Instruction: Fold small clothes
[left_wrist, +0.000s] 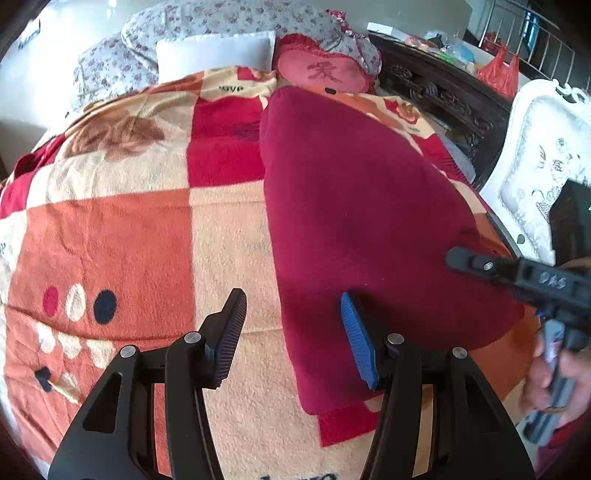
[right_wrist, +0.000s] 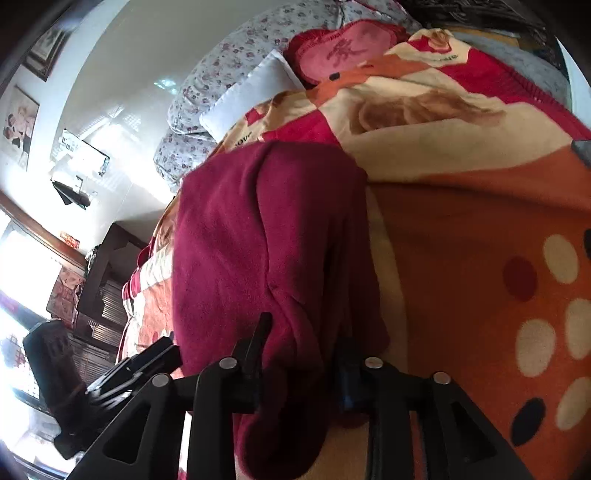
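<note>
A dark red fleece garment (left_wrist: 354, 206) lies folded lengthwise on the patterned blanket (left_wrist: 110, 236), running from near to far. My left gripper (left_wrist: 295, 325) is open just above its near left edge; the blue finger (left_wrist: 356, 339) rests on the cloth, the black finger (left_wrist: 229, 328) is over the blanket. My right gripper (left_wrist: 465, 258) reaches in from the right onto the garment. In the right wrist view the garment (right_wrist: 266, 240) bunches between the jaws of my right gripper (right_wrist: 299, 347), which stand fairly wide; a fold of cloth fills the gap, and whether they pinch it is unclear.
A red heart cushion (left_wrist: 325, 72), a white pillow (left_wrist: 214, 50) and a floral quilt (left_wrist: 229, 22) lie at the bed's head. A dark carved headboard (left_wrist: 436, 92) and a white chair (left_wrist: 543, 173) stand to the right. Dark furniture (right_wrist: 107, 273) stands beside the bed.
</note>
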